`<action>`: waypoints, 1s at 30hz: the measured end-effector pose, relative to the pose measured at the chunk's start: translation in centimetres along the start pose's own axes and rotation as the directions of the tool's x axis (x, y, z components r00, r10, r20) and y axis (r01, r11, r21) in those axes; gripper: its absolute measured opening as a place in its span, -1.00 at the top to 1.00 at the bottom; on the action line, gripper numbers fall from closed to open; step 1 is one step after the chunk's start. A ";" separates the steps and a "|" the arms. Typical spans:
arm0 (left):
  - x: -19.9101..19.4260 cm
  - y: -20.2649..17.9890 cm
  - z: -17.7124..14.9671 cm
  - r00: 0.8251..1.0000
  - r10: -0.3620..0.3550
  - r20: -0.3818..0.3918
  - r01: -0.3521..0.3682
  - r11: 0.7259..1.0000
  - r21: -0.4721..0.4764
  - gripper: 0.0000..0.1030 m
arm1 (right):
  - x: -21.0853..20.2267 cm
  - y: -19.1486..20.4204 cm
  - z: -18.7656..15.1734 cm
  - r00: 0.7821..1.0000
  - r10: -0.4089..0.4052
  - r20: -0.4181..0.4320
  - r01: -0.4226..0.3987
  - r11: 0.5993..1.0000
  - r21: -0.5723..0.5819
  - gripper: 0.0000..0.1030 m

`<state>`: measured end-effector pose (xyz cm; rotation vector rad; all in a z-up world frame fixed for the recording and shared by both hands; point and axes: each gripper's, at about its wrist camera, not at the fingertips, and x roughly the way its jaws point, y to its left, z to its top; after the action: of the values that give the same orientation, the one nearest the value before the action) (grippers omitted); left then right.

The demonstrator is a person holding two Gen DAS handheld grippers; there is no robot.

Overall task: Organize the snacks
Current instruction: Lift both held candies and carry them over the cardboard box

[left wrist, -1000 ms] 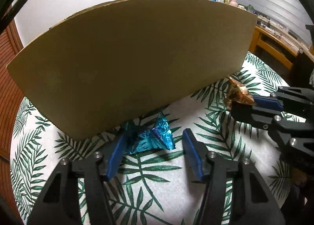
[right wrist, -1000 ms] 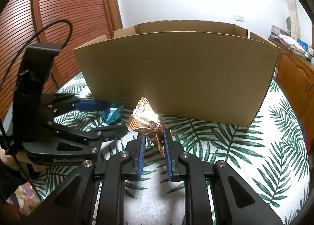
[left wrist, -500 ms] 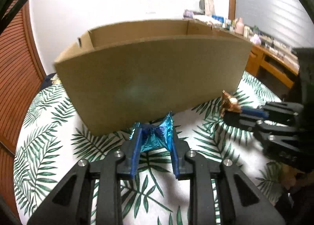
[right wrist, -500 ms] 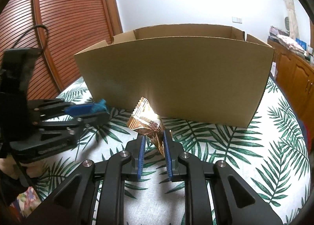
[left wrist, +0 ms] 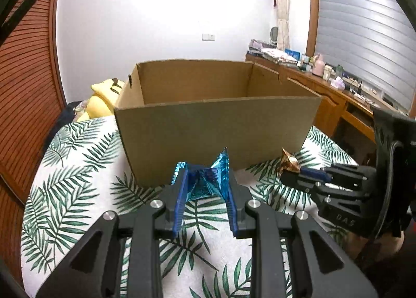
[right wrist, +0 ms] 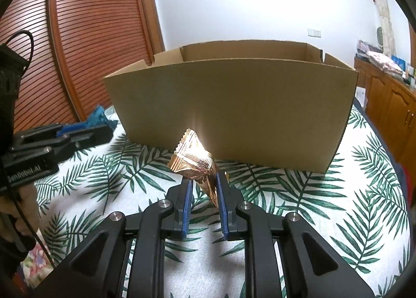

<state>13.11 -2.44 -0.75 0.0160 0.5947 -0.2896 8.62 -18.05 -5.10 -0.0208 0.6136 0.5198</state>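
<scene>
Your left gripper [left wrist: 205,181] pinches the blue snack [left wrist: 208,178], your right gripper [right wrist: 204,188] clamps the gold snack [right wrist: 195,160], both before the cardboard box [left wrist: 215,126] on the leaf-print table [right wrist: 312,194]. Clear the near wall, then release inside.

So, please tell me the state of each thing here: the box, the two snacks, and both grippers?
Box: open, upright on the leaf-print cloth.
Blue snack: pinched, crumpled.
Gold snack: pinched, crumpled.
Left gripper: shut on blue snack.
Right gripper: shut on gold snack.
</scene>
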 end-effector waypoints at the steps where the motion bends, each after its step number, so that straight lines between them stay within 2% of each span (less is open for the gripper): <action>1: -0.3 0.1 0.2 1.000 0.000 0.008 0.000 1.000 -0.002 0.51 | 0.0 0.0 0.0 1.000 0.000 0.002 0.000 1.000 -0.002 0.69; 17: -2.0 -0.3 2.2 0.997 -0.012 0.080 0.011 1.000 0.007 0.51 | -1.2 0.4 0.5 0.999 -0.014 0.038 0.015 1.000 -0.025 0.69; 22: -2.3 -0.1 4.1 0.995 -0.024 0.095 0.024 1.000 0.003 0.51 | -3.1 0.0 2.8 0.997 -0.035 0.072 0.038 0.999 -0.039 0.69; 30: -3.0 -0.2 8.8 0.989 -0.040 0.143 0.035 0.999 0.036 0.51 | -6.2 -0.3 9.1 0.988 -0.043 0.147 0.057 0.994 -0.089 0.69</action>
<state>15.54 -2.70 8.21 0.0162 0.4475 -0.3345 9.44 -19.65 5.82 -0.0856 0.4456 0.4964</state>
